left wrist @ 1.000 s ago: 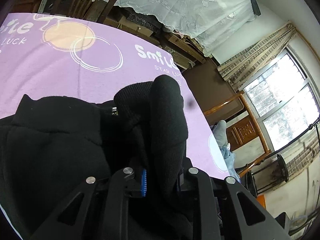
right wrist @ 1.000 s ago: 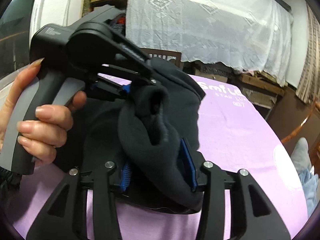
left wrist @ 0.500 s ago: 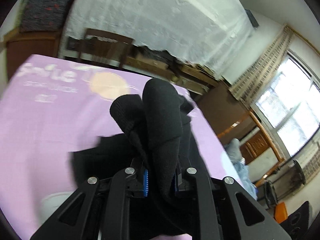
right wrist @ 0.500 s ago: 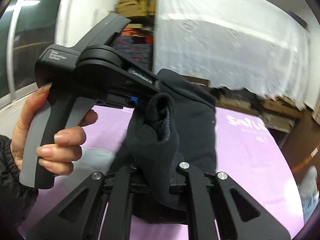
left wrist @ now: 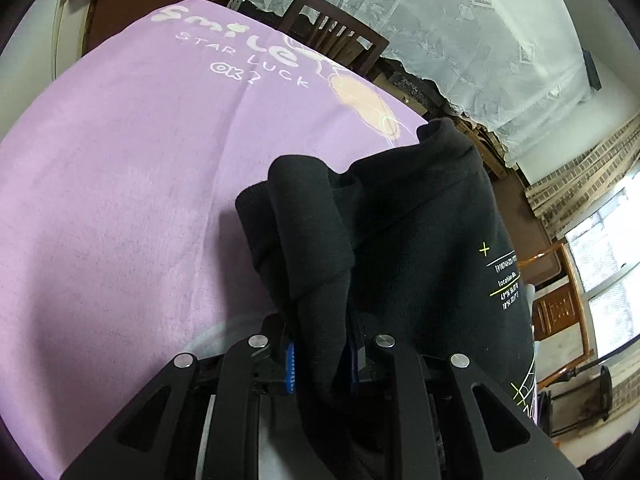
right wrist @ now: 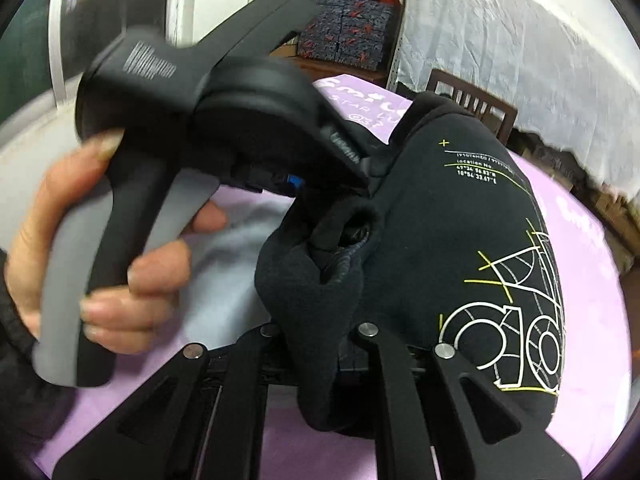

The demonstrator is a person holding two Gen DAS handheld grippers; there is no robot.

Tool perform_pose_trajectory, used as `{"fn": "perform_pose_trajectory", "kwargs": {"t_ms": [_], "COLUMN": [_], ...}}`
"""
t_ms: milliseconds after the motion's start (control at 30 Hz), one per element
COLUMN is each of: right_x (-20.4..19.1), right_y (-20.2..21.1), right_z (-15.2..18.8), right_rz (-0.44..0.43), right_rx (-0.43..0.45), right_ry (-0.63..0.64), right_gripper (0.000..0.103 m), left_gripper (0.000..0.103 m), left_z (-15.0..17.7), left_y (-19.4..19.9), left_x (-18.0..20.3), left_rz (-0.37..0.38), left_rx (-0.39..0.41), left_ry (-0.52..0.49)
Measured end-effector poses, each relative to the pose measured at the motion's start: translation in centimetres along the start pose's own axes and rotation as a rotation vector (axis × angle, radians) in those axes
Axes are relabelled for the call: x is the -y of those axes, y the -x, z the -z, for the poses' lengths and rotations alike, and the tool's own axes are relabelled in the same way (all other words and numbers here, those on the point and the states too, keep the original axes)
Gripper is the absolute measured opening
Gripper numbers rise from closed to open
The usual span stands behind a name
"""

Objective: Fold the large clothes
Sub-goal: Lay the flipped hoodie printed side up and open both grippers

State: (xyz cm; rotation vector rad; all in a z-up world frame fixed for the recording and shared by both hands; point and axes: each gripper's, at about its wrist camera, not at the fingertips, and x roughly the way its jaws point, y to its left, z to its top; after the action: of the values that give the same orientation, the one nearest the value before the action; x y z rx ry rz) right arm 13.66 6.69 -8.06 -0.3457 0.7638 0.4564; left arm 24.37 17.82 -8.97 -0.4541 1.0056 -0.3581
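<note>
At the bottom centre of its own view, the left gripper pinches a thick fold of the black sweatshirt between its blue pads. The right gripper, low in its frame, has just been closing and now clamps another bunched fold of the same garment; its pads seem buried in cloth. A hand grips the left tool's handle at left. The sweatshirt hangs over the purple printed cloth, with a wooden chair beyond.
</note>
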Motion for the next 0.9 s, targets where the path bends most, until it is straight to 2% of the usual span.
{"fn": "perform_pose_trajectory", "kwargs": {"t_ms": [133,200,233,267,333,400,500,567,633,800,833,867,900], "right_x": [0.1,-0.2,-0.3,-0.3,-0.5,0.0,0.1,0.9,2.4,7.4,8.3,9.1,10.1], "right_y": [-0.7,-0.8,-0.9,-0.9,-0.1,1.6,4.5,6.3,8.0,9.9,9.7,9.2,8.4], "right_z": [-0.1,0.1,0.1,0.3,0.6,0.7,1.4,1.7,1.7,-0.5,-1.4,-2.4,-3.2], "right_rz": [0.026,0.045,0.05,0.04,0.001,-0.048,-0.072,-0.083,-0.123,-0.2,-0.192,-0.188,-0.19], "right_rx": [-0.003,0.002,0.002,0.005,0.019,0.049,0.092,0.125,0.161,0.231,0.231,0.22,0.202], "right_ry": [0.002,0.021,0.028,0.025,0.007,-0.016,-0.022,-0.038,-0.083,-0.244,-0.267,-0.287,-0.313], "right_gripper": [0.006,0.007,0.008,0.011,0.018,0.026,0.035,0.049,0.051,0.05,0.038,0.022,0.015], "left_gripper": [0.024,0.028,0.034,0.041,0.05,0.05,0.05,0.05,0.051,0.053,0.053,0.054,0.054], "left_z": [0.4,0.4,0.5,0.5,0.4,0.4,0.6,0.8,1.1,1.6,1.7,1.7,1.7], "left_y": [-0.3,-0.3,-0.3,0.0,0.5,1.4,2.7,3.7,4.5,6.5,6.7,6.7,6.4], "left_x": [1.0,1.2,1.1,1.0,1.1,1.4,1.9,2.3,2.6,3.6,3.9,4.4,4.8], "left_rz": [-0.06,-0.075,-0.079,-0.091,-0.109,-0.114,-0.118,-0.132,-0.136,-0.159,-0.156,-0.156,-0.161], "left_rx": [0.019,0.025,0.026,0.034,0.054,0.087,0.123,0.15,0.176,0.251,0.257,0.262,0.259], "left_ry": [-0.058,-0.064,-0.06,-0.053,-0.052,-0.059,-0.073,-0.083,-0.085,-0.082,-0.085,-0.092,-0.099]}}
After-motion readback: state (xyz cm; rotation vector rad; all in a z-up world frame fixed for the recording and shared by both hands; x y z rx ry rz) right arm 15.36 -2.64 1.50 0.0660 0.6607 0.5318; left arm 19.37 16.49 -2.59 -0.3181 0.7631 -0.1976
